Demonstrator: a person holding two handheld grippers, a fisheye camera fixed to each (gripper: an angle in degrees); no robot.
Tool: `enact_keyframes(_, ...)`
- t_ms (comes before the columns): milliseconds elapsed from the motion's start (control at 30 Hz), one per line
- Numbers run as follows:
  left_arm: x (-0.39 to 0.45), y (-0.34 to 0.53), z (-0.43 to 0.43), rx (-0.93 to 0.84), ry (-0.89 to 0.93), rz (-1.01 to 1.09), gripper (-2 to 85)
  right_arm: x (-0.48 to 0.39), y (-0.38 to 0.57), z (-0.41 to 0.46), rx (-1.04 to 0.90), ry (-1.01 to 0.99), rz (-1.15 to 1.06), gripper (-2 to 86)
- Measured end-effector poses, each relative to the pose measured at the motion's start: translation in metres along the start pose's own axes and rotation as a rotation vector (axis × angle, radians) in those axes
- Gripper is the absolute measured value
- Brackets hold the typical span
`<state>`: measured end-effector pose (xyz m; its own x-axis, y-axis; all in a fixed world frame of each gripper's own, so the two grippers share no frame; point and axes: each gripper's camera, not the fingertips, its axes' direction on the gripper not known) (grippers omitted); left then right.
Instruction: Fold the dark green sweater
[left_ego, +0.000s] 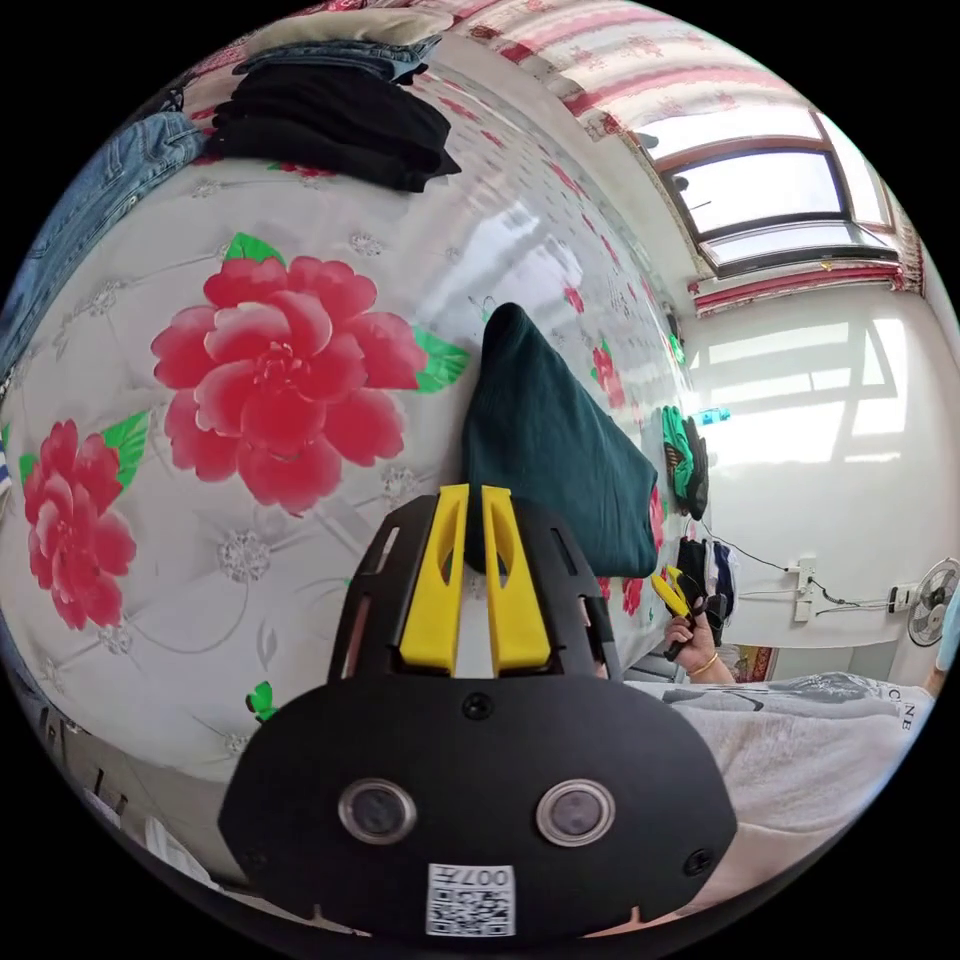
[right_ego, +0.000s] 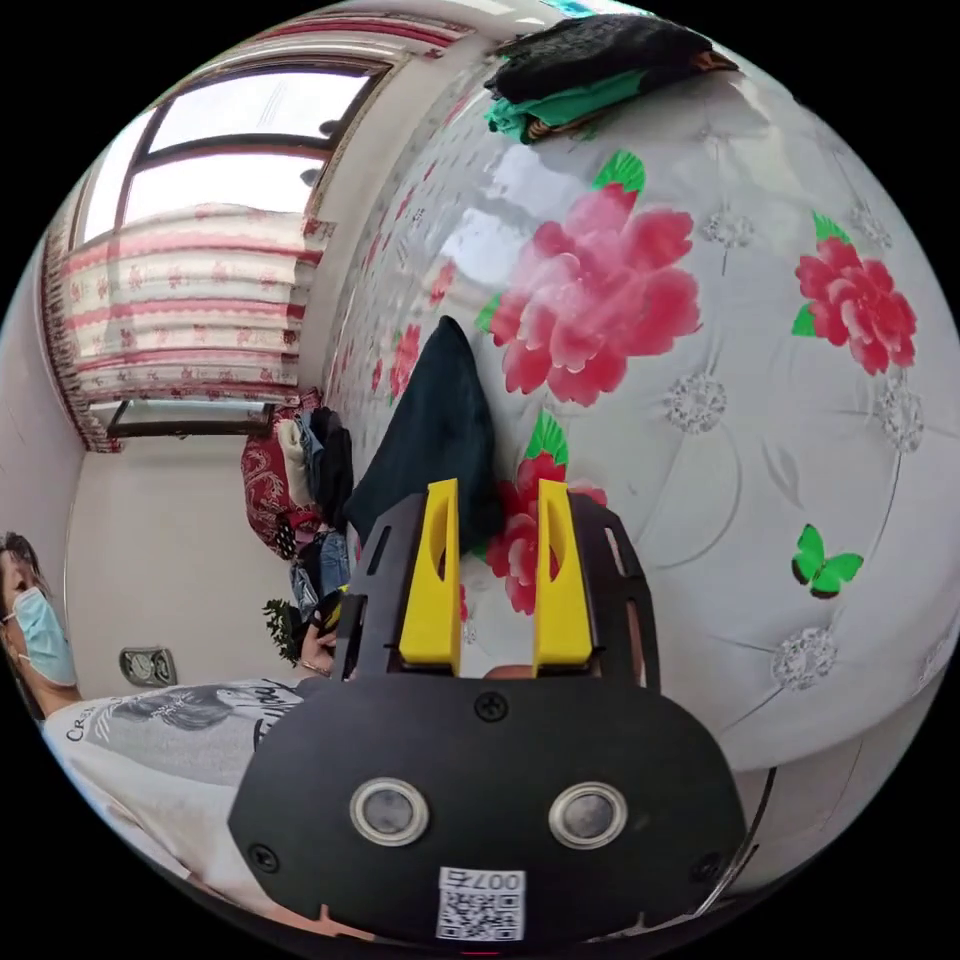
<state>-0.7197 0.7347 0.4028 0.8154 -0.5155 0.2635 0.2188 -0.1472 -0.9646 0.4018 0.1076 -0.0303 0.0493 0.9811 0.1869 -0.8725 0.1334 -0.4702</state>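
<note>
The left tongs (left_ego: 476, 500) pinch the soft dark green sweater (left_ego: 560, 460). The right tongs (right_ego: 497, 500) are spread apart. The sweater lies on the flowery bed (left_ego: 300, 260).

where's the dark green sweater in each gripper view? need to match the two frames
Left gripper view: dark green sweater sits just right of centre, rising from the tips of the left gripper, whose jaws stand nearly closed at its edge.
Right gripper view: the sweater sits just left of centre, beyond the left-hand jaw of the right gripper, whose jaws stand apart.
Shared landmark: the floral bed cover under the sweater, with big red flowers beside it in both views.
</note>
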Motion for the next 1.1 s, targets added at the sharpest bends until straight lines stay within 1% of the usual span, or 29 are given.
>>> enact_keyframes(100,-0.002,0.017,-0.003,-0.010,0.029,-0.033,-0.6,0.001,0.008,0.019,-0.027,-0.040,0.015,8.7)
enact_keyframes(200,-0.001,0.027,-0.013,0.013,0.048,-0.039,-0.9,-0.014,0.003,0.048,-0.075,-0.009,-0.025,8.8)
enact_keyframes(267,-0.001,0.032,-0.020,0.016,0.036,-0.040,-0.9,-0.016,-0.003,0.061,-0.060,0.006,0.038,8.5)
enact_keyframes(333,-0.001,0.042,-0.030,0.037,0.034,-0.044,-1.0,-0.017,-0.006,0.063,-0.035,-0.020,0.097,8.3)
enact_keyframes(433,-0.004,0.058,-0.044,0.069,0.053,-0.052,-1.0,-0.041,-0.007,0.058,0.010,0.015,0.073,8.1)
enact_keyframes(500,-0.008,0.069,-0.052,0.083,0.057,-0.065,-1.0,-0.077,-0.014,0.056,-0.001,0.090,-0.034,7.9)
enact_keyframes(567,-0.013,0.080,-0.060,0.090,0.056,-0.075,-1.0,-0.156,-0.024,0.064,-0.062,0.184,-0.304,7.6)
enact_keyframes(600,-0.016,0.087,-0.065,0.091,0.056,-0.081,-1.0,-0.180,-0.025,0.069,-0.081,0.213,-0.382,7.5)
enact_keyframes(633,-0.019,0.093,-0.070,0.094,0.056,-0.088,-1.0,-0.230,-0.021,0.082,-0.126,0.276,-0.551,7.4)
enact_keyframes(667,-0.020,0.096,-0.073,0.097,0.056,-0.093,-1.0,-0.278,-0.010,0.100,-0.164,0.343,-0.716,7.3)
enact_keyframes(700,-0.023,0.102,-0.079,0.102,0.051,-0.103,-1.0,-0.301,-0.003,0.110,-0.180,0.372,-0.797,7.2)
enact_keyframes(767,-0.026,0.110,-0.088,0.104,0.033,-0.112,-1.0,-0.377,0.040,0.158,-0.260,0.430,-1.092,6.9)
enact_keyframes(800,-0.028,0.115,-0.094,0.107,0.018,-0.113,-1.0,-0.391,0.053,0.172,-0.284,0.432,-1.154,6.9)
enact_keyframes(867,-0.032,0.121,-0.103,0.114,0.007,-0.116,-1.0,-0.425,0.105,0.237,-0.414,0.432,-1.344,6.8)
enact_keyframes(900,-0.036,0.125,-0.109,0.117,0.010,-0.128,-1.0,-0.428,0.118,0.256,-0.460,0.429,-1.370,6.8)
enact_keyframes(967,-0.044,0.129,-0.117,0.122,0.029,-0.155,-1.0,-0.419,0.156,0.328,-0.614,0.421,-1.382,6.9)
enact_keyframes(1000,-0.048,0.131,-0.121,0.123,0.041,-0.165,-1.0,-0.412,0.163,0.345,-0.648,0.422,-1.366,7.0)
enact_keyframes(1067,-0.053,0.131,-0.128,0.113,0.041,-0.174,-1.0,-0.381,0.181,0.399,-0.775,0.422,-1.273,7.1)
enact_keyframes(1100,-0.056,0.130,-0.132,0.104,0.036,-0.172,-1.0,-0.374,0.183,0.407,-0.803,0.410,-1.246,7.1)
